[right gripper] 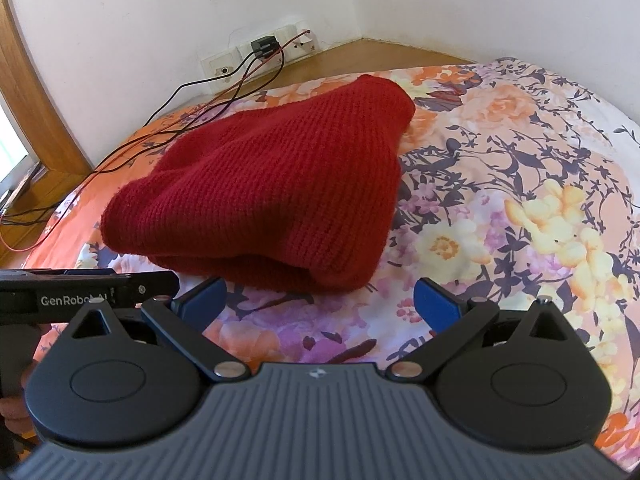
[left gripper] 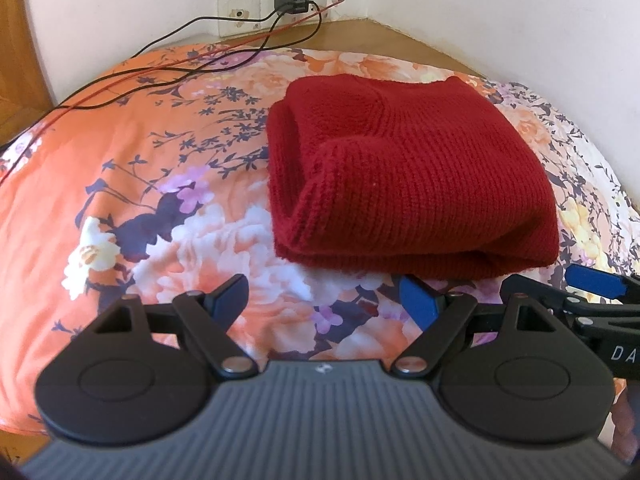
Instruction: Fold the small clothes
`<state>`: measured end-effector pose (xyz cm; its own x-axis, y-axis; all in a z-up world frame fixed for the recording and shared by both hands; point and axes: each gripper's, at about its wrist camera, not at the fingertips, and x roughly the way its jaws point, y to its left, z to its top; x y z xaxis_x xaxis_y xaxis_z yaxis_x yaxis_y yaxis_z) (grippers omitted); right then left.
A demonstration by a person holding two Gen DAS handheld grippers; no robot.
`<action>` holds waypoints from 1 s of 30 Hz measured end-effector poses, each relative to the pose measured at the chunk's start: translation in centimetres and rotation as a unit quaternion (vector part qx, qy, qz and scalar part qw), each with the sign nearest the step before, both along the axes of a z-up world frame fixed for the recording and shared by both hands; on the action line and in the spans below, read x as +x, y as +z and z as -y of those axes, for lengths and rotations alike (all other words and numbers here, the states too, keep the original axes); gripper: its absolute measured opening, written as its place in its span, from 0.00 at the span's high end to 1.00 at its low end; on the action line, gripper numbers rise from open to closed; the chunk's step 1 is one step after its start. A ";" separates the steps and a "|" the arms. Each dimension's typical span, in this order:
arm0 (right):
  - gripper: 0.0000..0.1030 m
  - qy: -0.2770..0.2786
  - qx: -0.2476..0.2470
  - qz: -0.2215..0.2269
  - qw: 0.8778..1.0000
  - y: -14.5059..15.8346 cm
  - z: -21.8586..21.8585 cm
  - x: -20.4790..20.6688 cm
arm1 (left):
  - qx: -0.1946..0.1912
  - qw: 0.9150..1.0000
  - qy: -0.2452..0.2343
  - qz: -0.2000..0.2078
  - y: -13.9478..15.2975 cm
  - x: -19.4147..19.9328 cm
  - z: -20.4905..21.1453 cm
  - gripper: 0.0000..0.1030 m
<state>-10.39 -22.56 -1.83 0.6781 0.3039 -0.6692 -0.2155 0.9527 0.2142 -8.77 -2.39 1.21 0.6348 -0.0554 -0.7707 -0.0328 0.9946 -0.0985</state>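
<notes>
Left gripper (left gripper: 324, 298): fingers (left gripper: 228, 294) spread wide, nothing between them, poised just above the bedspread. Right gripper (right gripper: 318, 300): fingers (right gripper: 434, 300) likewise spread wide and empty. The two stand side by side at the near edge of the bed, each one's flank entering the other's view at the frame margin.

The red knitted garment (left gripper: 412, 184) lies directly ahead of both pairs of fingers, its near folded edge just beyond the fingertips and not touching them. From the left wrist view it sits ahead and to the right of centre; from the right wrist view it sits ahead and slightly to the left. It therefore lies roughly between the two grippers, neither being clearly the nearer. It is already doubled into a thick, layered bundle; its long axis appears to run away from the fingers toward the wall, though fisheye distortion makes this uncertain. The open layered edge faces left.

It rests on the floral bedspread (left gripper: 120, 200), toward the far part of the bed. Cables (left gripper: 180, 60) trail across the far left corner from a charger (left gripper: 290, 2) plugged into the wall sockets (left gripper: 240, 14).

Counts: two grippers, one garment, one charger, at least three cables (two black, one red).

Judgement: folding looks largely complete.
</notes>
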 end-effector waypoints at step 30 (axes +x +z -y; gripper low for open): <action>0.00 0.005 -0.001 0.003 1.000 0.1 -0.2 0.0 | 0.011 1.000 0.002 0.005 0.2 0.0 0.1 0.18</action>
<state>-10.36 -22.35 -1.77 0.6796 0.3086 -0.6655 -0.2255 0.9512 0.2108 -8.76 -2.49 1.38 0.6426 -0.0367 -0.7653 -0.0357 0.9963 -0.0778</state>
